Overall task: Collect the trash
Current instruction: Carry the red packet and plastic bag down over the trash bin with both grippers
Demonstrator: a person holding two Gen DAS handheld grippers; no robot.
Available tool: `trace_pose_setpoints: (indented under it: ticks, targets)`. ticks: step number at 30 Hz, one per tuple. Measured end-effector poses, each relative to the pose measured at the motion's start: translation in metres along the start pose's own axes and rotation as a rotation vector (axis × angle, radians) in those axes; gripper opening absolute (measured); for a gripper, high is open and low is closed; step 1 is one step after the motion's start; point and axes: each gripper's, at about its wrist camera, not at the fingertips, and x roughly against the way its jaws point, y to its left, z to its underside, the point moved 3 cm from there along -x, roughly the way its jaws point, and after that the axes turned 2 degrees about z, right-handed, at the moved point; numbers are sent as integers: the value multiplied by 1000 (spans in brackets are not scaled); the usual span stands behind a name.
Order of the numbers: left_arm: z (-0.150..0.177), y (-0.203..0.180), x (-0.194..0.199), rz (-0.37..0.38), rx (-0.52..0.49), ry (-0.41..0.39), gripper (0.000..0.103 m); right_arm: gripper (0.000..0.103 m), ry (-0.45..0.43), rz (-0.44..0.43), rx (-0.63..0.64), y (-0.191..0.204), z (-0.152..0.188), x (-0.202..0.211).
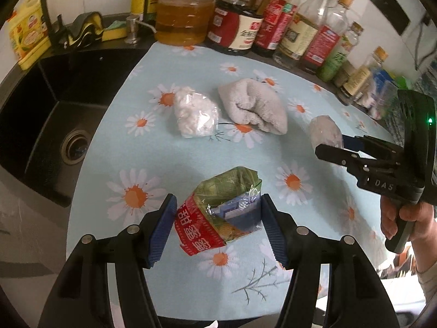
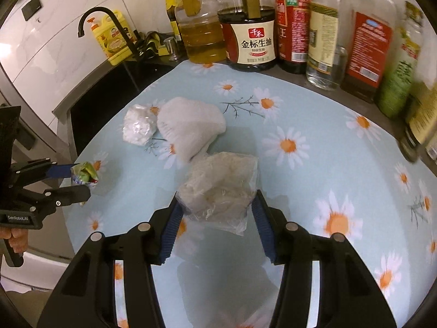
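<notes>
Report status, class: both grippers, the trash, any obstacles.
Left gripper open around snack wrapper. Right gripper open around clear plastic bag. White bag and towel beyond, untouched.

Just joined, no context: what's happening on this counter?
A person is collecting trash with two handheld grippers. The left gripper has its jaws open around a red-and-green snack wrapper on the daisy-print mat. The right gripper brackets a crumpled clear plastic bag, jaws also open. Neither looks clamped yet. A second white bag and a folded grey towel lie untouched further back, beside the sink.
</notes>
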Motion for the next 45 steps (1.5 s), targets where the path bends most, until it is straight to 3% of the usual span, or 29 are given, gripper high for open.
trace_pose_setpoints:
  ticks: [18,32,45]
  targets:
    - [25,17,51,124,-175,-37,60,52,-59,86,-124,95,55,56]
    - [77,32,58,202,-267,37,60,52,-41,90,-225,166,106,50]
    - [120,46,51,230,-280,124,60,52,-19,51,-268,207,142,36]
